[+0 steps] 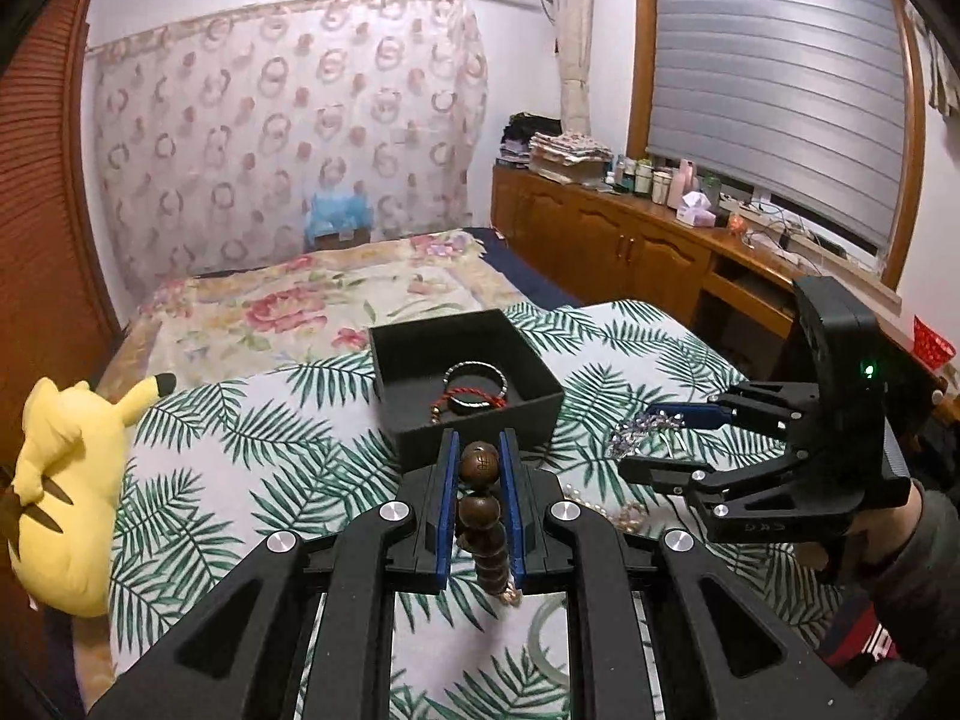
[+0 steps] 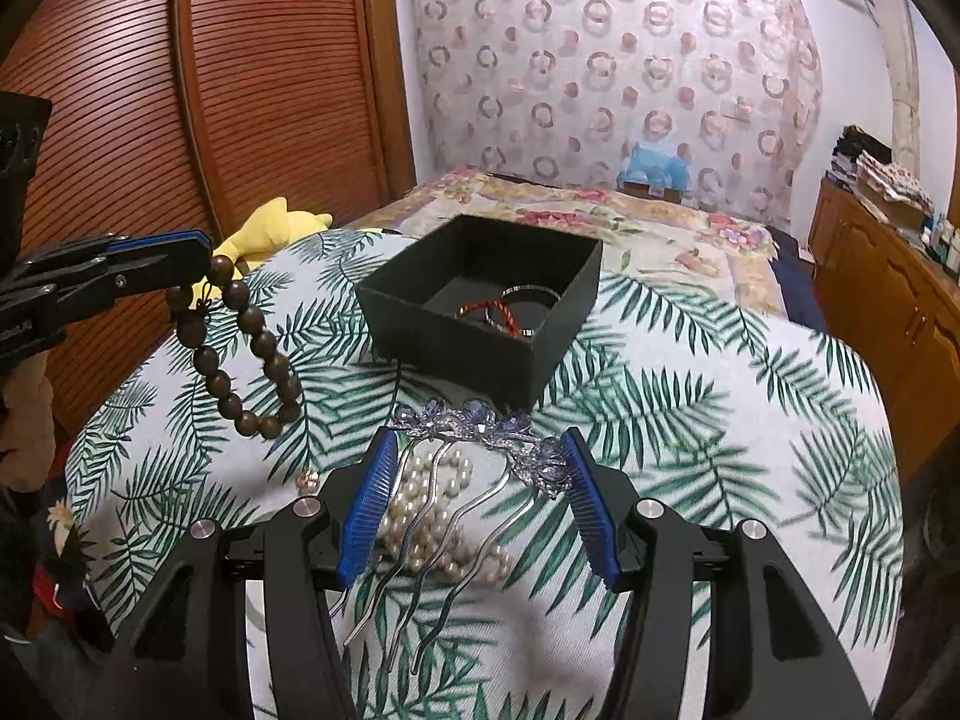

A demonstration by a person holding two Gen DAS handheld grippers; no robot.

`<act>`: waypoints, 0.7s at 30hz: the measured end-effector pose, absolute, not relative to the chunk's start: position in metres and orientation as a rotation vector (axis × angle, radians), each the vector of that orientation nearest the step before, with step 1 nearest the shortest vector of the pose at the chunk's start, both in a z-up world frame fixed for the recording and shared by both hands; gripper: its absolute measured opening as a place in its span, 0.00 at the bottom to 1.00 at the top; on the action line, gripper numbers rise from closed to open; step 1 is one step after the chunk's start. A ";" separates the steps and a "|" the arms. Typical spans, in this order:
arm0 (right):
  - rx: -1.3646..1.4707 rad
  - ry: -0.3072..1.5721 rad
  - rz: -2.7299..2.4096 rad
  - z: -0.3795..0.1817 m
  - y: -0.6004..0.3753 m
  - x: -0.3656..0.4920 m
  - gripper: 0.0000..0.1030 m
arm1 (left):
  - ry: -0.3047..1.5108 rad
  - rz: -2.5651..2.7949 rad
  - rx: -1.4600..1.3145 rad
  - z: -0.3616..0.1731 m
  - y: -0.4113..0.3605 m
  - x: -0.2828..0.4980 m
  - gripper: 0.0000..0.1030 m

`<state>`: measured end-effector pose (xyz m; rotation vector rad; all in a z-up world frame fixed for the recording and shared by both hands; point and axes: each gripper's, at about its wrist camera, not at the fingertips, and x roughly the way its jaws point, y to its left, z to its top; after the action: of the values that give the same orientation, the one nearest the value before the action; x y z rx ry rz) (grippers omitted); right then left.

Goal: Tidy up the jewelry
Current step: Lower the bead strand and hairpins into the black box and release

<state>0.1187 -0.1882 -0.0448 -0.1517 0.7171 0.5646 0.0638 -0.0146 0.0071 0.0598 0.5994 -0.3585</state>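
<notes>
- Left wrist view: the left gripper [image 1: 480,474] pinches the wooden bead bracelet [image 1: 483,516]; most of its loop hangs hidden beneath the fingers.
- Right wrist view: the right gripper [image 2: 480,480] has its fingers spread around the crystal hair comb [image 2: 480,429], whose ends touch both pads, tilted down over the pearl necklace [image 2: 435,516], partly covered by the comb's prongs.
- Farther off, the black box [image 2: 480,300] on the leaf-print cloth [image 2: 720,420] holds a red cord [image 2: 492,312] and a silver bangle [image 2: 531,294], partly behind its wall.
</notes>
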 end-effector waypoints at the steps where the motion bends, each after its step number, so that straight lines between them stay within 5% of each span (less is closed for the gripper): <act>1: -0.156 0.713 0.568 -0.042 -0.187 0.121 0.56 | 0.599 -0.354 0.061 0.007 -0.013 0.067 0.12; 21: -0.192 0.670 0.637 -0.016 -0.141 0.242 0.57 | 0.569 -0.310 0.065 0.027 0.002 0.141 0.12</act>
<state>0.2419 -0.1409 -0.0164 -0.1924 0.6703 0.6372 0.1406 0.0021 0.0275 0.0651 0.5686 -0.3104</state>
